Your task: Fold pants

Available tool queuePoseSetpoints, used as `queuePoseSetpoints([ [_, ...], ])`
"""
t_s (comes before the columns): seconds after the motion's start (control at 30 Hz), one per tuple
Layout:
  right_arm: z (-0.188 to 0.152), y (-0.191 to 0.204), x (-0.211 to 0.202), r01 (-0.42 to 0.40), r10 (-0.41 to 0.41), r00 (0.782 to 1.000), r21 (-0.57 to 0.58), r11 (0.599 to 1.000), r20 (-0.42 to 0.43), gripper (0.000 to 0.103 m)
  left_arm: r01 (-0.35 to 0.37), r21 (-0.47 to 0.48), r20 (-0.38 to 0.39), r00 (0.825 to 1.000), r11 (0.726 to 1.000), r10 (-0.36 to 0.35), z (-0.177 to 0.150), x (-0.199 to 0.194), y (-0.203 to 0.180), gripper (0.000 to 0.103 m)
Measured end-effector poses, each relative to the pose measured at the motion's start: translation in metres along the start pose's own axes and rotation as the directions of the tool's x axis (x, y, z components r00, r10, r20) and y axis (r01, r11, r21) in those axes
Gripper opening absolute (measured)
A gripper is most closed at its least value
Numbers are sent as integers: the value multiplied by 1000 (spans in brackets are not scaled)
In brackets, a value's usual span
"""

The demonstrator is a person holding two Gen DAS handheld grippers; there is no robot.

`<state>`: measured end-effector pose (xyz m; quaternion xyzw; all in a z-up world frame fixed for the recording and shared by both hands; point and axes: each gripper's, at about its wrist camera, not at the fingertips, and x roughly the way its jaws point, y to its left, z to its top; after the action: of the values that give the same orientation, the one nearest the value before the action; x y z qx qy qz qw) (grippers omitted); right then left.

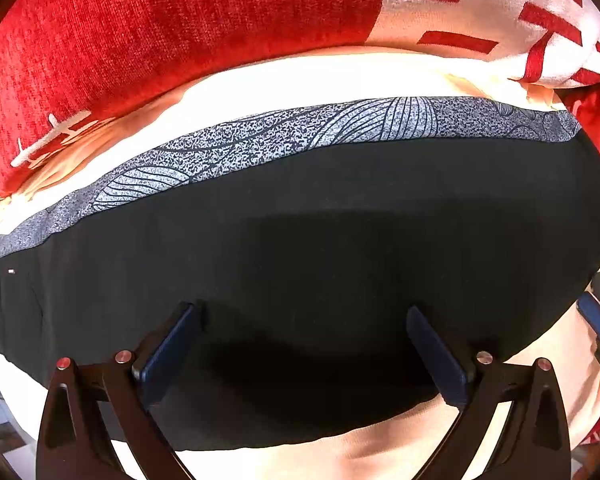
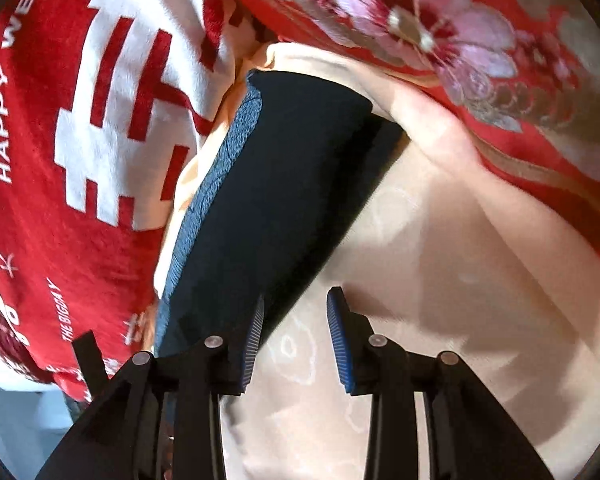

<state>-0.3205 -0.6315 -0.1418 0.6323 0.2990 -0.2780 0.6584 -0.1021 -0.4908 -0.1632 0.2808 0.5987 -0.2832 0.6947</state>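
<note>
Hovering wide open and empty, the left claw (image 1: 302, 344) sits over the pants (image 1: 300, 280), which lie as a compact black bundle on the cream sheet (image 1: 300, 80). Right claw (image 2: 296, 332) gapes too, gripping nothing, just beside the bundle's edge. Fold looks near done; any final press should land flat, avoiding the grey band (image 1: 260, 144).

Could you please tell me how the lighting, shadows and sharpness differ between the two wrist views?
Left wrist view: strong fisheye bending; the cream sheet is overexposed beyond the folded black pants, where the open left claw casts a dark shadow. Right wrist view: hard sunlight and shadow bands cross the sheet, the floral quilt looks soft, and the open right claw stays sharp.
</note>
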Motion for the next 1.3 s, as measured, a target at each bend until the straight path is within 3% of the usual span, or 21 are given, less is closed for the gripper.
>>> queuePoseSetpoints([
  [0.43, 7, -5, 8, -51, 50, 998, 19, 999, 36, 36, -4, -1, 0, 1000, 1000, 4, 0, 4, -3, 103],
  [0.53, 13, -1, 16, -89, 89, 994, -6, 996, 64, 41, -3, -2, 4, 1000, 1000, 3, -1, 4, -2, 103],
  [0.7, 22, 20, 30, -63, 72, 993, -96, 993, 98, 43, -5, 6, 26, 1000, 1000, 4, -5, 4, -4, 103],
  [0.8, 29, 24, 37, -50, 57, 994, -75, 996, 90, 42, 1, 23, 32, 999, 1000, -2, -5, 3, -4, 103],
  [0.83, 31, 24, 38, -35, 40, 996, -60, 998, 82, 39, 9, 25, 30, 1000, 1000, -10, -4, 3, -4, 98],
  [0.87, 33, 24, 39, -6, 9, 998, -46, 999, 66, 27, 28, 22, 28, 999, 999, -28, -3, 1, -3, 92],
  [0.9, 35, 24, 38, -7, 9, 998, -34, 999, 55, 24, 45, 16, 30, 999, 999, -45, -1, -4, -2, 79],
  [0.93, 35, 25, 36, -13, 14, 999, -26, 1000, 46, 21, 42, 20, 38, 998, 999, -43, 1, -9, -3, 72],
  [1.0, 36, 32, 28, -47, 49, 998, -42, 998, 42, 17, 21, 51, 87, 996, 998, -25, 5, -22, -8, 72],
  [1.07, 36, 44, 18, -68, 72, 996, -84, 994, 46, 17, 45, 89, 134, 989, 995, -56, 11, -31, -18, 72],
  [1.17, 32, 65, 5, -79, 88, 994, -154, 985, 57, 17, 101, 117, 97, 989, 988, -112, 14, -21, -36, 73],
  [1.23, 29, 77, 1, -58, 73, 995, -203, 978, 67, 17, 93, 117, 64, 993, 989, -101, 11, -5, -46, 73],
  [1.3, 24, 90, 3, -22, 38, 998, -267, 964, 56, 17, 85, 118, 107, 989, 989, -98, 6, 1, -48, 73],
])
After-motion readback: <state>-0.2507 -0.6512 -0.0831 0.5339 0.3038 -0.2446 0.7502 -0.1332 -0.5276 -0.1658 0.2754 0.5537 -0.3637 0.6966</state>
